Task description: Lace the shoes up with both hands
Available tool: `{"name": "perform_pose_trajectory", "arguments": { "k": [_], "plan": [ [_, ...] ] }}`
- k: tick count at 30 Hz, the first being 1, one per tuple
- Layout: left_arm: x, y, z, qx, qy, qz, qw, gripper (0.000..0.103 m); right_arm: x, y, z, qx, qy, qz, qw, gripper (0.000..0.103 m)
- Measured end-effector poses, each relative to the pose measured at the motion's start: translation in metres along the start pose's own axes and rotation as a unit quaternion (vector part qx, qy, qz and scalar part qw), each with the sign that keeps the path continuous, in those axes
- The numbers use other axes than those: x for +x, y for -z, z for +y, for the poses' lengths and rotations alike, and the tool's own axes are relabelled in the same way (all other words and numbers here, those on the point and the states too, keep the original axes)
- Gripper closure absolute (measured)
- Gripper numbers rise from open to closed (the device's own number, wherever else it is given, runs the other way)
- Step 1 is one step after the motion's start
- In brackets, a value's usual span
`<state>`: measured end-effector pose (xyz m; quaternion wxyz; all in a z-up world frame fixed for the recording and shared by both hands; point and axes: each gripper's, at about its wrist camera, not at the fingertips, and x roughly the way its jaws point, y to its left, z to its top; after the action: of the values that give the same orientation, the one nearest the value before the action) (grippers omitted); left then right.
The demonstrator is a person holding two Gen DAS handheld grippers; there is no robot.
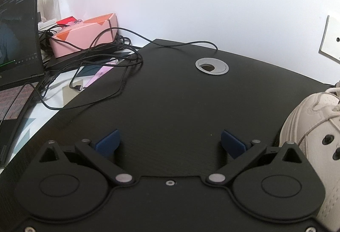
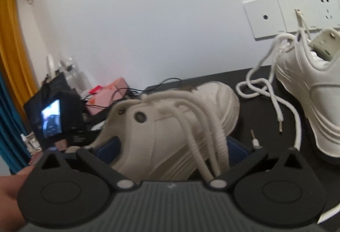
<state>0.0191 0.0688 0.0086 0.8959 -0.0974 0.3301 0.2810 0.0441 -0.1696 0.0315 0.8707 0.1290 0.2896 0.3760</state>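
Observation:
A cream sneaker (image 2: 170, 125) fills the middle of the right wrist view, blurred and very close. It sits between the wide-apart blue fingers (image 2: 237, 147) of my right gripper (image 2: 172, 147), which is open. Its thick laces (image 2: 199, 142) hang over its side toward the camera. A second white sneaker (image 2: 310, 100) stands on the black table at the right, its loose laces (image 2: 263, 89) trailing on the tabletop. In the left wrist view my left gripper (image 1: 170, 142) is open and empty over the bare black table (image 1: 170, 93), with the cream sneaker (image 1: 312, 125) at the right edge.
A laptop (image 1: 17, 40), a pink box (image 1: 85, 36) and tangled black cables (image 1: 102, 57) crowd the table's left side. A silver cable grommet (image 1: 212, 65) is set into the tabletop. Wall sockets (image 2: 286, 17) sit behind the shoes. A hand (image 2: 10, 189) shows at lower left.

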Motion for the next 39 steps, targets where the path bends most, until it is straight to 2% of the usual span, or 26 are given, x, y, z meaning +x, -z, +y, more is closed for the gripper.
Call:
{"name": "perform_pose_trajectory", "arguments": {
  "k": [9,12,14,17,20,21,23,29,34,39],
  "plan": [
    [-0.001,0.001,0.000,0.001,0.000,0.000,1.0000,0.000,0.013,0.013,-0.013,0.042,-0.032,-0.022,0.998,0.001],
    [0.002,-0.002,0.000,0.003,0.003,0.000,1.0000,0.000,0.026,0.012,-0.022,0.068,-0.065,0.000,0.996,0.001],
    [0.002,-0.002,0.007,-0.001,0.022,-0.004,0.9998,0.000,0.032,0.012,-0.027,0.088,-0.086,0.012,0.992,0.001],
    [-0.001,-0.002,0.025,-0.030,0.068,-0.013,0.9971,0.000,0.033,0.012,-0.028,0.086,-0.088,0.013,0.992,0.001],
    [-0.006,-0.004,0.049,-0.057,0.121,-0.024,0.9907,0.000,0.033,0.011,-0.027,0.086,-0.089,0.013,0.992,0.001],
    [-0.013,-0.005,0.059,-0.072,0.149,-0.048,0.9851,0.000,0.033,0.011,-0.027,0.086,-0.089,0.014,0.992,0.001],
    [-0.028,-0.006,0.079,-0.101,0.204,-0.099,0.9687,0.000,0.032,0.010,-0.027,0.086,-0.089,0.014,0.992,0.001],
    [-0.043,-0.014,0.083,-0.107,0.282,-0.061,0.9515,0.000,0.021,0.009,-0.029,0.088,-0.090,0.013,0.992,0.000],
    [-0.055,-0.021,0.086,-0.111,0.344,-0.028,0.9319,0.000,0.022,0.008,-0.029,0.088,-0.090,0.013,0.992,0.000],
    [-0.051,-0.016,0.072,-0.094,0.350,-0.011,0.9317,0.000,0.022,0.008,-0.029,0.088,-0.090,0.012,0.992,0.000]
  ]
}}
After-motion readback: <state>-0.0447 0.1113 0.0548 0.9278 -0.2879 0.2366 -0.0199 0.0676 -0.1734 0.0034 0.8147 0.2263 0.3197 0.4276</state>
